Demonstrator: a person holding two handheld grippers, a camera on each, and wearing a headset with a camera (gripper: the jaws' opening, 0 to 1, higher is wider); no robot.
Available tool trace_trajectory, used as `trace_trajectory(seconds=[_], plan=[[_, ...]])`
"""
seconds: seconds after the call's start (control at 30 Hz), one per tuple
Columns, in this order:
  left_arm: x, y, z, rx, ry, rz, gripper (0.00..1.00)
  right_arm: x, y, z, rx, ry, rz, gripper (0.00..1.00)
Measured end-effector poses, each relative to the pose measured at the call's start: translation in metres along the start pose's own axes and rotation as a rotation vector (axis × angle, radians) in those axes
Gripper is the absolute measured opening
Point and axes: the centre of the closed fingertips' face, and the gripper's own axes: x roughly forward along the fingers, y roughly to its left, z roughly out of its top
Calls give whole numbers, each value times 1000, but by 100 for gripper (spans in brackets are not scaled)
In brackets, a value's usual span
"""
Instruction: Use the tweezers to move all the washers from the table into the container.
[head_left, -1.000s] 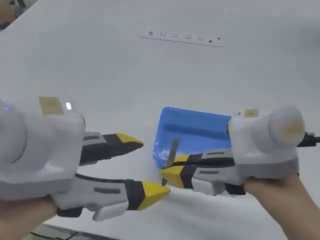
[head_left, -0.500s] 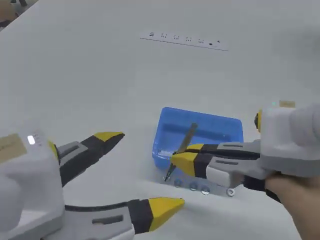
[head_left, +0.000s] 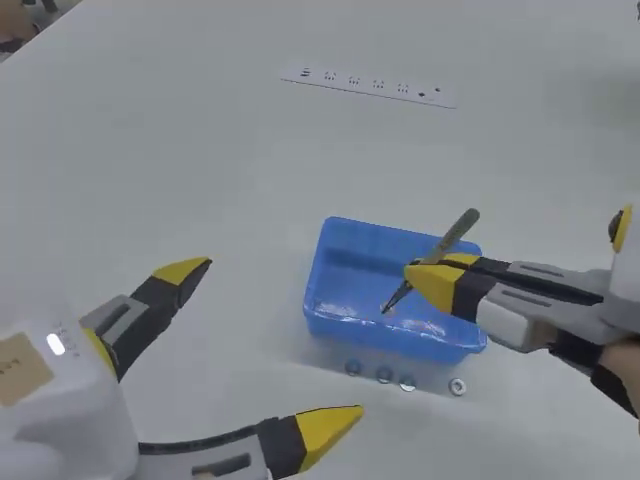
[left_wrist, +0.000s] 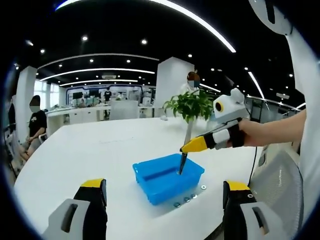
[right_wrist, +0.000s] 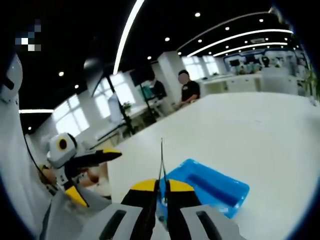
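Note:
A blue container (head_left: 345, 258) sits on the white table. Several small washers (head_left: 384, 374) lie in a row on the table just in front of its near wall. My right gripper (head_left: 425, 278) is shut on grey tweezers (head_left: 446, 240), which slant down so their tip is inside the container. I cannot tell whether the tip holds a washer. In the right gripper view the tweezers (right_wrist: 161, 160) stick up from the shut jaws over the container (right_wrist: 215, 187). My left gripper (head_left: 265, 345) stands open to the container's left, holding nothing. The left gripper view shows the container (left_wrist: 155, 182), washers (left_wrist: 186, 199) and the right gripper (left_wrist: 196, 145).
A white power strip (head_left: 368, 83) lies far back on the table. In the left gripper view a potted plant (left_wrist: 192, 104) stands behind the table. People sit at desks in the background. Bare white tabletop (head_left: 200, 170) stretches left of and behind the container.
My right gripper moved right and away, lifting the tweezers' tip from beside the washers to inside the container. The left gripper dropped toward the lower left of the head view.

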Motion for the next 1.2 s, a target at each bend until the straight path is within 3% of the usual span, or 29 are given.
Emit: trace_trajectory(seconds=[0.07, 0.17, 0.43, 0.6, 0.7, 0.8, 0.9, 1.0, 1.2], plan=[[0, 0, 7, 3, -43, 4, 99, -3, -12, -2, -17, 7, -44, 3], [-1, 1, 8, -8, -66, 5, 99, -6, -30, -9, -77, 39, -111, 3], [2, 1, 4, 18, -51, 13, 99, -5, -49, -23, -106, 67, -166, 3], [2, 0, 1, 43, -44, 3, 99, -1, -61, -34, -172, 107, -213, 3], [3, 3, -2, 42, -18, 26, 98, 1, -64, -39, -171, 114, -219, 3], [2, 9, 0, 36, -33, 58, 97, 2, -67, -43, -184, 127, -233, 3], [1, 11, 0, 10, -34, 65, 96, 3, -67, -46, -190, 136, -233, 3], [2, 12, -4, 25, -5, 73, 94, 4, -69, -47, -197, 143, -234, 3], [1, 11, -5, 26, -4, 66, 93, 1, -70, -46, -195, 137, -237, 3]])
